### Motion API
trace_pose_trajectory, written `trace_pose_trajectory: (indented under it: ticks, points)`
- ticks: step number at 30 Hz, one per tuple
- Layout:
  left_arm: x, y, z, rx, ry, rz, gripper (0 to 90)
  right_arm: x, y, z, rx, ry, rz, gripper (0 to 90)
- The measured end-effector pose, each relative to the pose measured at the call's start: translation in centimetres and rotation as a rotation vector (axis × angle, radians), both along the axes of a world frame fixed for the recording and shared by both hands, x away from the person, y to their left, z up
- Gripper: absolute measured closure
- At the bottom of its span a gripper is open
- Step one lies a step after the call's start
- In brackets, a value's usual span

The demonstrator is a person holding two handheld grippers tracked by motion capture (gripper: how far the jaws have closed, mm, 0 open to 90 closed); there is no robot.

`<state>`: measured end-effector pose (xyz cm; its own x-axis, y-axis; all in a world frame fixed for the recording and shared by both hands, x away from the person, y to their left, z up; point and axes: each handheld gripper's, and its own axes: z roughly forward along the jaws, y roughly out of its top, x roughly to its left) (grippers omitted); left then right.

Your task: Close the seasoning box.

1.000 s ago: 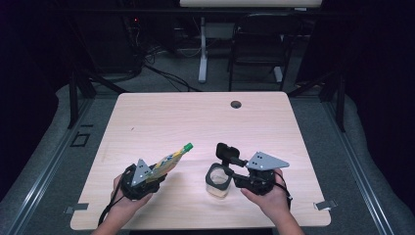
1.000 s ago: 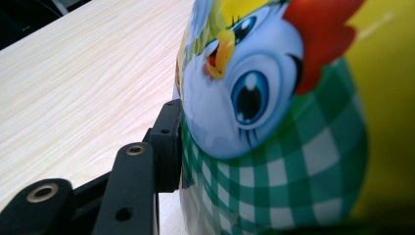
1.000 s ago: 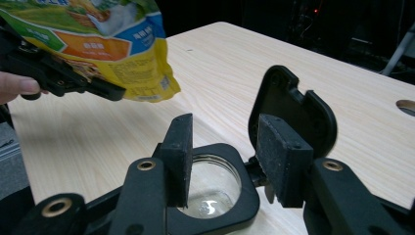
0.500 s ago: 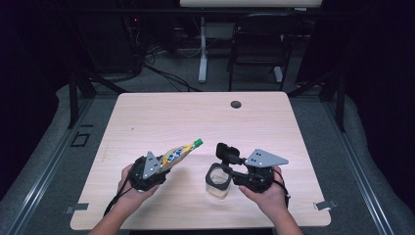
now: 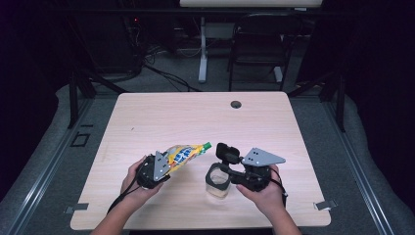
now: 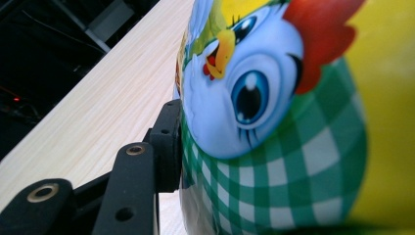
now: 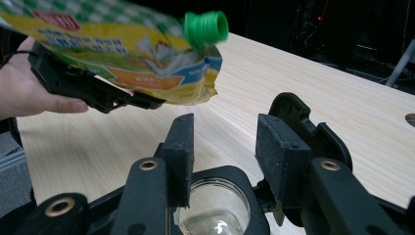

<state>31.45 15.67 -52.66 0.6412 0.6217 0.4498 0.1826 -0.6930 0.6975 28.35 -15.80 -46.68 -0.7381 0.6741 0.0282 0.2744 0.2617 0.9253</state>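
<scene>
My left gripper (image 5: 168,165) is shut on a yellow pouch (image 5: 184,153) printed with a cartoon chicken and green checks (image 6: 274,122). The pouch is tilted, and its green cap (image 5: 207,145) points right toward my right gripper (image 5: 226,153). One black finger (image 6: 166,147) presses the pouch's side; the other is hidden behind it. In the right gripper view the pouch (image 7: 122,63) and cap (image 7: 205,27) hang just above and beyond my open right gripper (image 7: 222,147), whose pads hold nothing. A clear glass jar (image 5: 219,185) in a black ring stands on the table under those jaws (image 7: 215,215).
The light wooden table (image 5: 171,117) has a dark round cable hole (image 5: 236,104) near its far edge. Behind the table are a chair (image 5: 254,44), a desk leg and cables on the dark floor. Both hands are near the front edge.
The left gripper has carried the pouch to the right and up, bringing its green cap close to the right gripper's jaws. The right gripper and the jar have stayed put.
</scene>
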Motion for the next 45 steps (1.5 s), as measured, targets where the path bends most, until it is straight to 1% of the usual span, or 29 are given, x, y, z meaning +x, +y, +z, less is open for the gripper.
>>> trace_pose_trajectory:
  ticks: [2, 3, 6, 7, 9, 10, 11, 13, 14, 15, 17, 21, 23, 25, 26, 27, 29, 34, 35, 36, 38, 40, 45]
  points:
    - [-0.2, 0.0, -0.4, 0.004, 0.001, 0.001, 55.6, -0.1, 0.0, -0.2, 0.015, 0.002, -0.004, 58.9]
    - [-0.2, 0.0, -0.4, 0.004, 0.001, 0.001, 55.6, -0.1, 0.0, -0.2, 0.015, 0.002, -0.004, 58.9]
    - [-0.6, -0.1, -0.7, 0.032, -0.010, -0.010, 55.6, -0.2, 0.1, -0.7, 0.014, 0.008, 0.001, 58.9]
    - [-0.7, -0.1, -0.7, 0.046, -0.019, -0.013, 55.6, -0.2, 0.2, -0.8, 0.012, 0.008, 0.002, 58.9]
    - [-1.0, -0.2, -0.8, 0.056, -0.032, -0.014, 55.6, -0.3, 0.2, -1.0, 0.004, 0.007, 0.002, 58.9]
    - [-1.0, -0.2, -0.8, 0.065, -0.034, -0.018, 55.6, -0.4, 0.3, -1.0, 0.001, 0.007, 0.003, 59.0]
    - [-1.0, -0.2, -0.8, 0.065, -0.034, -0.018, 55.6, -0.4, 0.3, -1.1, 0.001, 0.008, 0.003, 58.9]
    - [-1.2, -0.3, -0.8, 0.082, -0.045, -0.024, 55.6, -0.5, 0.3, -1.3, -0.008, 0.007, 0.006, 58.9]
    - [-1.3, -0.4, -0.9, 0.086, -0.048, -0.021, 55.6, -0.5, 0.4, -1.3, -0.003, 0.007, 0.003, 58.9]
    - [-1.3, -0.4, -0.9, 0.086, -0.048, -0.021, 55.6, -0.5, 0.3, -1.4, -0.008, 0.008, 0.004, 59.0]
    - [-1.4, -0.3, -1.0, 0.099, -0.050, -0.023, 55.6, -0.6, 0.3, -1.4, -0.008, 0.010, 0.003, 58.9]
    - [-1.5, -0.3, -1.0, 0.103, -0.051, -0.022, 55.6, -0.7, 0.3, -1.5, -0.007, 0.009, 0.002, 59.0]
    - [-1.6, -0.3, -1.1, 0.119, -0.064, -0.020, 55.6, -0.7, 0.4, -1.7, -0.006, 0.007, 0.003, 58.9]
    - [-1.8, -0.3, -1.1, 0.134, -0.081, -0.017, 55.6, -0.8, 0.4, -1.7, -0.014, 0.003, 0.004, 58.9]
    - [-1.8, -0.3, -1.1, 0.134, -0.081, -0.017, 55.6, -0.8, 0.4, -1.7, -0.014, 0.003, 0.004, 58.9]
    - [-1.9, -0.4, -1.0, 0.150, -0.087, -0.017, 55.6, -0.8, 0.4, -1.7, -0.021, 0.003, 0.006, 58.9]
    - [-1.9, -0.4, -1.0, 0.162, -0.099, -0.019, 55.6, -0.9, 0.5, -1.8, -0.017, 0.000, 0.004, 58.9]
    - [-2.0, -0.4, -1.0, 0.178, -0.110, -0.012, 55.6, -1.0, 0.6, -1.8, -0.038, -0.009, 0.006, 58.8]
    - [-2.1, -0.4, -1.0, 0.181, -0.122, -0.007, 55.6, -1.1, 0.6, -1.8, -0.040, -0.008, 0.007, 58.6]
    - [-2.1, -0.5, -0.9, 0.196, -0.126, -0.003, 55.6, -1.1, 0.6, -1.9, -0.034, -0.007, 0.007, 58.5]
    - [-2.1, -0.4, -0.9, 0.203, -0.132, -0.003, 55.6, -1.1, 0.7, -1.8, -0.047, -0.008, 0.007, 58.4]
    - [-2.2, -0.4, -0.8, 0.220, -0.149, -0.002, 55.6, -1.1, 0.7, -1.9, -0.053, -0.012, 0.008, 58.3]
    - [-2.3, -0.5, -0.8, 0.238, -0.167, -0.004, 55.6, -1.2, 0.8, -1.9, -0.059, -0.012, 0.010, 58.1]
